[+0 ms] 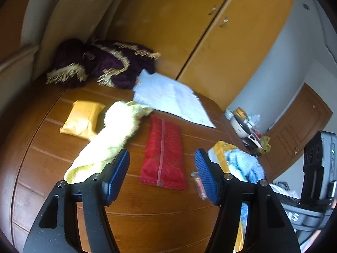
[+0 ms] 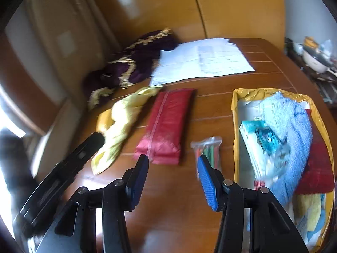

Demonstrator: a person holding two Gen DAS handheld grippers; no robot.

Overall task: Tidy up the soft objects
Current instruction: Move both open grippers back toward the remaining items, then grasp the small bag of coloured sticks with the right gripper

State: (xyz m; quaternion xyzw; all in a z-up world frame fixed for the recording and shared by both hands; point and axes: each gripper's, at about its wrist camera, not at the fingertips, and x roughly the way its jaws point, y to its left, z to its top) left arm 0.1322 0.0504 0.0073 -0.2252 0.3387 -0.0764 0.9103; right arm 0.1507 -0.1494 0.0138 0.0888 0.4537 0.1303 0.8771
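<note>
A folded red cloth (image 1: pixel 163 154) (image 2: pixel 168 124) lies mid-table. Left of it sprawls a pale yellow cloth (image 1: pixel 111 139) (image 2: pixel 122 122), partly over a folded orange-yellow cloth (image 1: pixel 83 119). A yellow-lined box (image 2: pixel 235 130) on the right holds a light blue towel (image 2: pixel 288 130) (image 1: pixel 244 164), a white packet (image 2: pixel 259 147) and a dark red cloth (image 2: pixel 318 170). My left gripper (image 1: pixel 162 175) stands open above the red cloth's near end, its left finger beside the yellow cloth. My right gripper (image 2: pixel 172 179) is open and empty, between the red cloth and the box.
A purple fringed cloth (image 1: pixel 101 63) (image 2: pixel 134 63) and white paper sheets (image 1: pixel 170 99) (image 2: pixel 202 61) lie at the back of the wooden table (image 1: pixel 147 221). A small packet of coloured sticks (image 2: pixel 207 149) lies by the box. Wardrobe doors (image 1: pixel 210 31) stand behind; clutter sits at the right.
</note>
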